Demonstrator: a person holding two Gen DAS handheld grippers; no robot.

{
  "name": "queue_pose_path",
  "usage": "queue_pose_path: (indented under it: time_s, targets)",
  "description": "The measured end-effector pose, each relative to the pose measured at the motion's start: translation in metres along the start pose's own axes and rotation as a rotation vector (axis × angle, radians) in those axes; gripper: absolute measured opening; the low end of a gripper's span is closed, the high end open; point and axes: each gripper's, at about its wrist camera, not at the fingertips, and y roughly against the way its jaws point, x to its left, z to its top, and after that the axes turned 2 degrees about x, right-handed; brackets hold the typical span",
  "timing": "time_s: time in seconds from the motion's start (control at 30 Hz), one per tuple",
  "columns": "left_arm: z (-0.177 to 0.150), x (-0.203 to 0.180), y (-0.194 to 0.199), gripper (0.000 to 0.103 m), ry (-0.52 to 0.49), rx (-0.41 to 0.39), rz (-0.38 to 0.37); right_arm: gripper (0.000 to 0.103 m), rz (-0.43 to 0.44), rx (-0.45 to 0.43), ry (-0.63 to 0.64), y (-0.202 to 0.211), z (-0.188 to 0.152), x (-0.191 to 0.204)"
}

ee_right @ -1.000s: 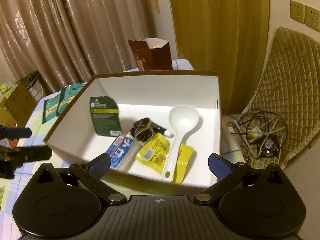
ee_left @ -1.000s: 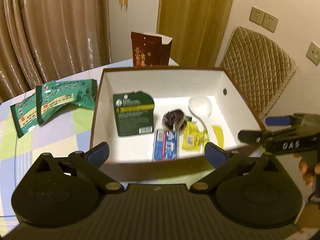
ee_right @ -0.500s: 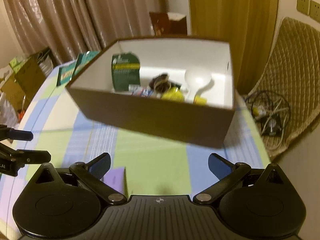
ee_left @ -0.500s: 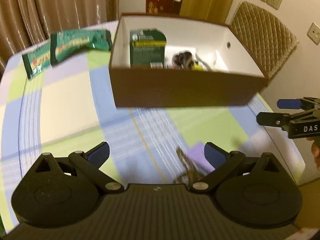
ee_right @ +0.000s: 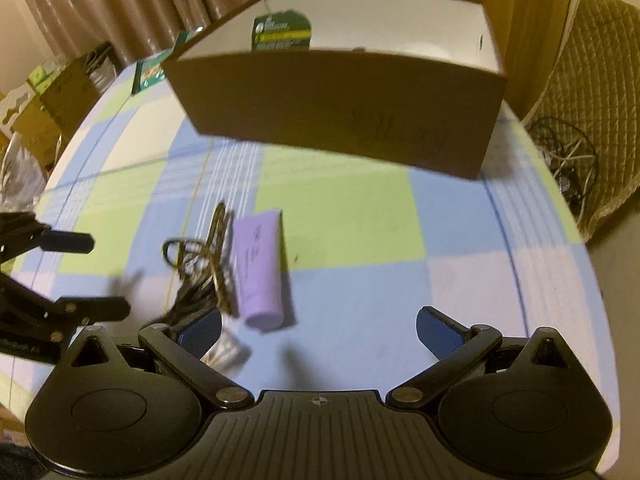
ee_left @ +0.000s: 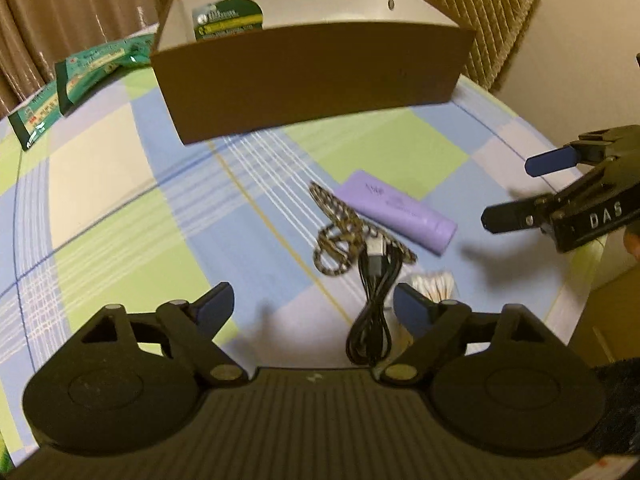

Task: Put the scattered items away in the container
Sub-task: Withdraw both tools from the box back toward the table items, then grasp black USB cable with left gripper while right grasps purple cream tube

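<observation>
Checked cloth in blue, green, cream and lilac covers the desk (ee_left: 120, 208). A brown box (ee_left: 312, 80) with a white inside stands at the far side. A dark green packet (ee_left: 228, 18) leans upright against its left inner wall; the near wall hides whatever else is in it.

Left gripper (ee_left: 314, 306) hangs over the near part of the desk, angled down. Its jaws are closing, yet the blue pads stand well apart and press on nothing. A coiled black cable (ee_left: 370, 312) lies on the cloth under the gap, close to the right-hand pad.

Loose items cluster on the cloth, well short of the box:
- lilac tube (ee_left: 396, 212), lying flat, cap end nearest the right gripper
- patterned brown-and-cream cord (ee_left: 340, 232), looped, just left of the tube and overlapping the cable's plug end
- small clear pack of what look like cotton swabs (ee_left: 432, 282), partly behind the left gripper's right pad; blurred, so the contents are uncertain

Right gripper (ee_right: 320, 328) hovers just beside the cluster, jaws wide apart and empty; the tube lies just ahead of its left pad.

Two teal-green sachets (ee_left: 92, 68) rest on the cloth left of the box. A quilted chair back (ee_left: 480, 12) stands behind the box on the right.
</observation>
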Motion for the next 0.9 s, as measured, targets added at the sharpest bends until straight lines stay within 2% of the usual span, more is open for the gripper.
queue_pose_path:
  time_s: [0.13,0.27,0.43,0.6,0.73,0.8,0.9]
  targets:
    - [-0.005,-0.004,-0.005,0.077,-0.018,0.012,-0.009,0.101,0.000,0.018,0.016,-0.003,-0.009,0.007]
    - [-0.007,-0.010,-0.010,0.066,-0.050,0.023,-0.032,0.101,0.002,0.034,0.006,-0.006,-0.014,0.009]
    - [-0.006,-0.015,-0.014,0.064,-0.073,0.027,-0.040,0.101,0.003,0.034,-0.003,-0.007,-0.015,0.007]
    - [-0.001,-0.017,-0.023,0.044,-0.074,0.041,-0.050,0.101,0.004,0.038,-0.008,-0.009,-0.014,0.006]
    - [0.001,-0.022,-0.031,0.040,-0.085,0.046,-0.066,0.101,0.005,0.038,-0.006,-0.009,-0.012,0.005]
    - [0.002,-0.025,-0.035,0.029,-0.092,0.054,-0.071,0.101,0.005,0.036,-0.006,-0.010,-0.011,0.003]
    - [0.002,-0.026,-0.041,0.023,-0.086,0.062,-0.085,0.101,0.003,0.036,-0.007,-0.011,-0.011,0.001]
